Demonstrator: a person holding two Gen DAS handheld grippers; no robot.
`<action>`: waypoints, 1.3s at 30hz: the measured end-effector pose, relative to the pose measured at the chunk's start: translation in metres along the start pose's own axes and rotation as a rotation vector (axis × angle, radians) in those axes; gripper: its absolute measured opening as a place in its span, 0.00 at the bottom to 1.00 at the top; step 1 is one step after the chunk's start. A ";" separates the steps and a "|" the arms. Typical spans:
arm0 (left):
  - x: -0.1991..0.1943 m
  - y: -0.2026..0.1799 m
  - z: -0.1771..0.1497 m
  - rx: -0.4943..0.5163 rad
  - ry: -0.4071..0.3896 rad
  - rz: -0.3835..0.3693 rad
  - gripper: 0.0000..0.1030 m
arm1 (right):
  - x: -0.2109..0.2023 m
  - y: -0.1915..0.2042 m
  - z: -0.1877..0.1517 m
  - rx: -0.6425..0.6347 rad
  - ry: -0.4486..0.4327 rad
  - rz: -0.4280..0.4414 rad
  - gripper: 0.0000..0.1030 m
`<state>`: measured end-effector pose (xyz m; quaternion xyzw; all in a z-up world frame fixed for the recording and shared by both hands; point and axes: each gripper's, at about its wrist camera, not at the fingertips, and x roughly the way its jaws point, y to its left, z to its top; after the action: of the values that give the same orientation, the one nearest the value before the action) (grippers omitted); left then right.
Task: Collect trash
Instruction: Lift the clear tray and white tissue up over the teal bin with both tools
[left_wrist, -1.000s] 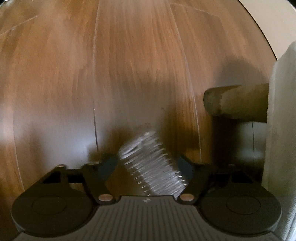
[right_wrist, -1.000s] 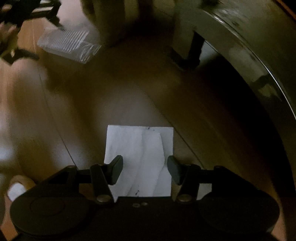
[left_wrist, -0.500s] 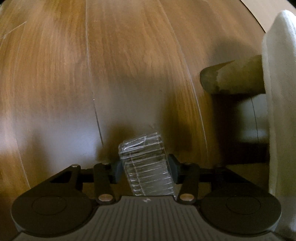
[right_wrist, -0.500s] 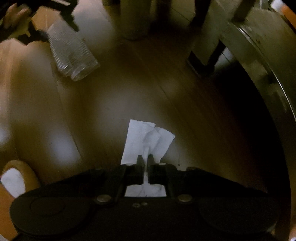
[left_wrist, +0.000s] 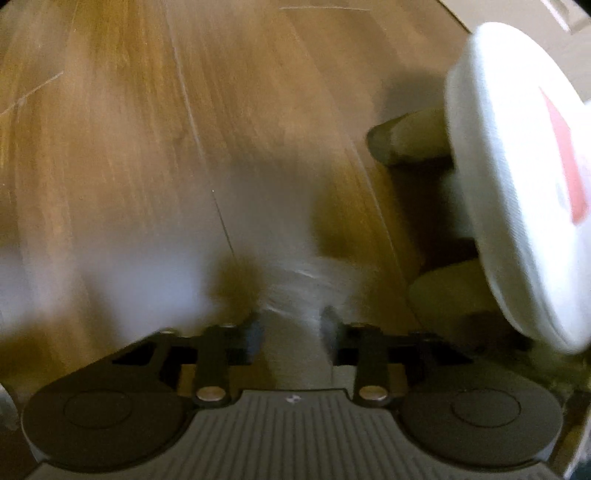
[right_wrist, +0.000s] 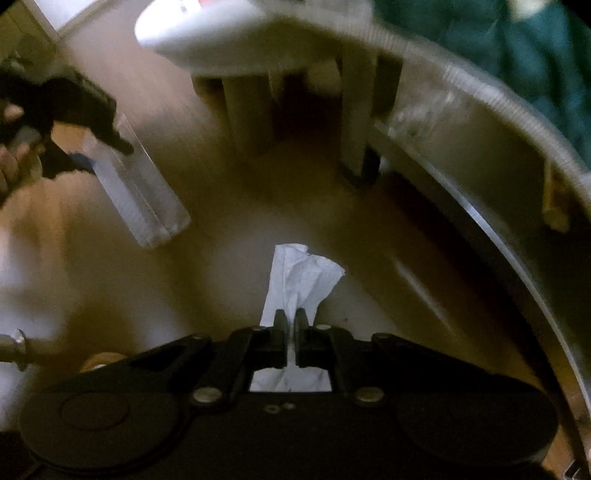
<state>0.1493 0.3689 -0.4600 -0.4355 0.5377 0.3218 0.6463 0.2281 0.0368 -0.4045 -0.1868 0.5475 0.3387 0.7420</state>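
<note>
My left gripper (left_wrist: 291, 328) is shut on a clear ribbed plastic cup (left_wrist: 303, 295), blurred by motion, held above the wooden floor (left_wrist: 129, 147). The right wrist view shows that same gripper (right_wrist: 92, 147) at the upper left with the cup (right_wrist: 140, 192) hanging from it. My right gripper (right_wrist: 291, 321) is shut on a crumpled white tissue (right_wrist: 299, 273), lifted off the floor.
A white round stool seat (left_wrist: 517, 184) on wooden legs (left_wrist: 406, 140) stands at the right of the left wrist view. In the right wrist view the stool (right_wrist: 207, 33), its legs (right_wrist: 358, 110) and a curved metal-edged furniture rim (right_wrist: 498, 240) lie ahead and right.
Both grippers have risen from the floor with their loads. The tissue now hangs bunched in the shut right gripper. The stool seat has come into view.
</note>
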 end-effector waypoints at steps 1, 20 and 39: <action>-0.004 -0.003 -0.003 0.013 0.000 -0.004 0.19 | -0.010 0.001 -0.001 0.001 -0.015 0.002 0.04; -0.133 -0.055 -0.027 0.261 -0.125 -0.106 0.17 | -0.161 -0.003 0.019 0.090 -0.258 -0.021 0.04; -0.394 -0.169 -0.098 0.583 -0.347 -0.386 0.17 | -0.413 0.009 0.030 0.075 -0.658 -0.132 0.04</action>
<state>0.1737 0.2302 -0.0430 -0.2657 0.3976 0.0967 0.8729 0.1719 -0.0604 -0.0061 -0.0751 0.2775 0.3115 0.9057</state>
